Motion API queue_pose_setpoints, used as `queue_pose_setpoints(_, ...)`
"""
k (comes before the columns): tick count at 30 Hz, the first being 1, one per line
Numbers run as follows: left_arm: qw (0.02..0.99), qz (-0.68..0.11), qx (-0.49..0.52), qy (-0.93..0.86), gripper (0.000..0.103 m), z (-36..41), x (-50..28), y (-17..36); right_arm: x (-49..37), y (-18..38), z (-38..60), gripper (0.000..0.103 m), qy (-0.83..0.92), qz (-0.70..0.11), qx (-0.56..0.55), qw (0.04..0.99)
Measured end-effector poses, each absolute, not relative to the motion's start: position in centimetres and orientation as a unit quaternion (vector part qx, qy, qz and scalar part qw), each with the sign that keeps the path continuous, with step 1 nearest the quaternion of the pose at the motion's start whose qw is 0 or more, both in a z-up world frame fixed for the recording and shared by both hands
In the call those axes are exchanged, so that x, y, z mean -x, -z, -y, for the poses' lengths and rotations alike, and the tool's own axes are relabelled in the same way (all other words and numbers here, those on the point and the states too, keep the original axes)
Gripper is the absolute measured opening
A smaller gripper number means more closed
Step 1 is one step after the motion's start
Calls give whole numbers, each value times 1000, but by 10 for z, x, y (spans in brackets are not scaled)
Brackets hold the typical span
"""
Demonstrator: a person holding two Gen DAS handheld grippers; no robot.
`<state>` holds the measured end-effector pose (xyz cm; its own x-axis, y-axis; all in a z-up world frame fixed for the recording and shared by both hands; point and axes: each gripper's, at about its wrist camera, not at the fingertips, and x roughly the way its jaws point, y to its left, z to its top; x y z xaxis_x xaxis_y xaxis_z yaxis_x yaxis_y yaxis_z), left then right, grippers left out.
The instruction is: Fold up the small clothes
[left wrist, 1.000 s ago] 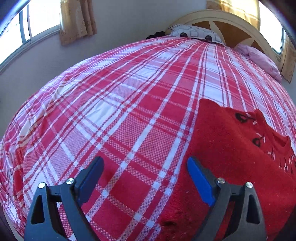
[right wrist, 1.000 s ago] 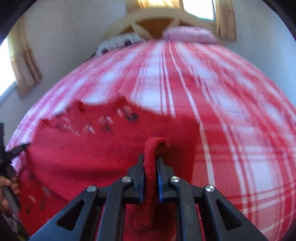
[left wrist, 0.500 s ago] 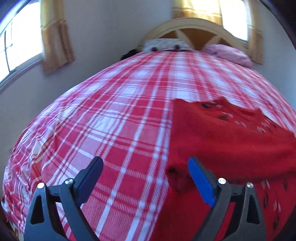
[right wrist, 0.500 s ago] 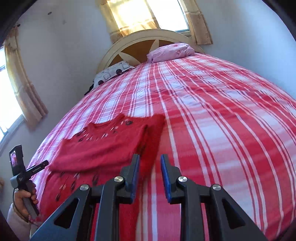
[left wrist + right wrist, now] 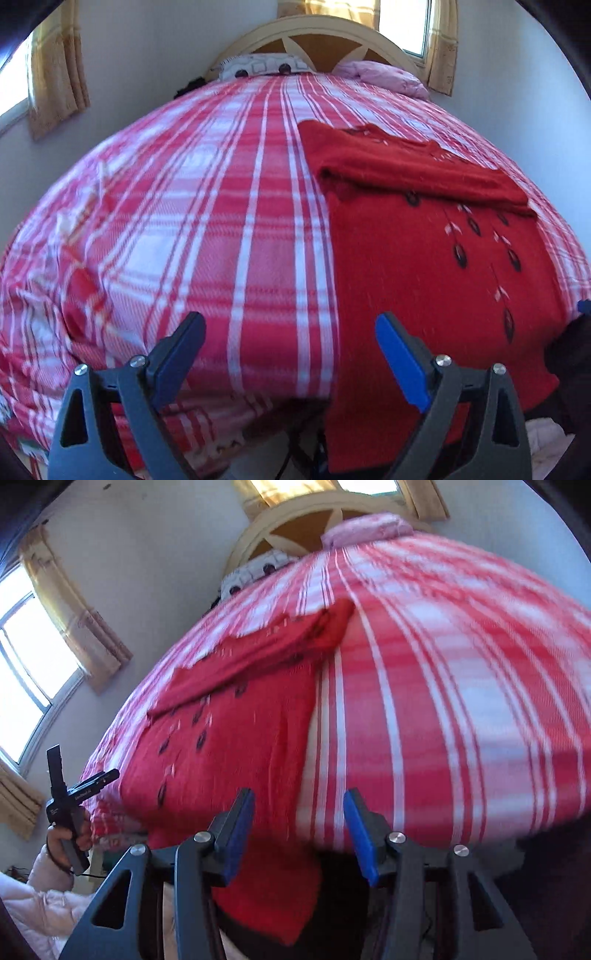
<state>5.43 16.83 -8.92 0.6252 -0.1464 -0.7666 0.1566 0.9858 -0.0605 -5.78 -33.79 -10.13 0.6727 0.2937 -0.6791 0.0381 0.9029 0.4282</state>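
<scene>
Red knit sweater (image 5: 424,266), soft and limp, lies flat on the plaid bedspread (image 5: 221,221), its top part folded down as a band across the chest and its hem hanging over the bed's near edge. Left of the sweater, the left tongs (image 5: 290,347) stand wide and empty above bare bedspread, one blue pad (image 5: 400,360) over the sweater's left border. At the sweater's right border, the right tongs (image 5: 299,830) are opening, nothing pinched between them. The knit looks light and likely to sag and stretch, so it is best taken by pinching a doubled edge or hem corner, one on each side. Beyond the sweater toward the headboard (image 5: 317,33), and to both sides, open bedspread leaves room for folding; the drop at the bed's near edge, where the hem overhangs, is the constraint.
</scene>
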Motion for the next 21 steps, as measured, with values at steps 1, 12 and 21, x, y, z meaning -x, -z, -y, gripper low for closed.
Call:
queue_pose_setpoints(1, 900, -428, -3, 89, 96, -169, -49, 92, 63, 106, 335, 51, -73, -406, -211, 886)
queue_pose_setpoints(12, 846, -497, 56, 185, 96, -163, -21, 155, 96, 158, 310, 51, -92, -474, -260, 836)
queue_pose_setpoints(21, 807, -543, 100, 209, 88, -144, -19, 188, 93, 181, 302, 51, -99, -495, -273, 819)
